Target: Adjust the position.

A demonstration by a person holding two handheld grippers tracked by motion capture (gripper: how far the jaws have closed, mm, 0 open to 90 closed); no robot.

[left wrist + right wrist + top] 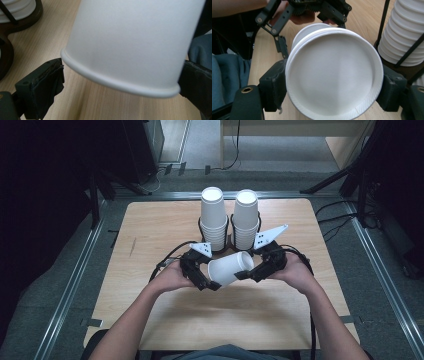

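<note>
Both grippers have the same white paper cup (230,268) lying sideways over the table (150,235). The left gripper (207,282) clamps its rim end, and the right gripper (245,274) pinches the base.

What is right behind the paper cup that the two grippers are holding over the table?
Behind the paper cup stand two stacks of white cups in a dark wire holder on the table. The holder's base is mostly covered by the cup and grippers.
</note>
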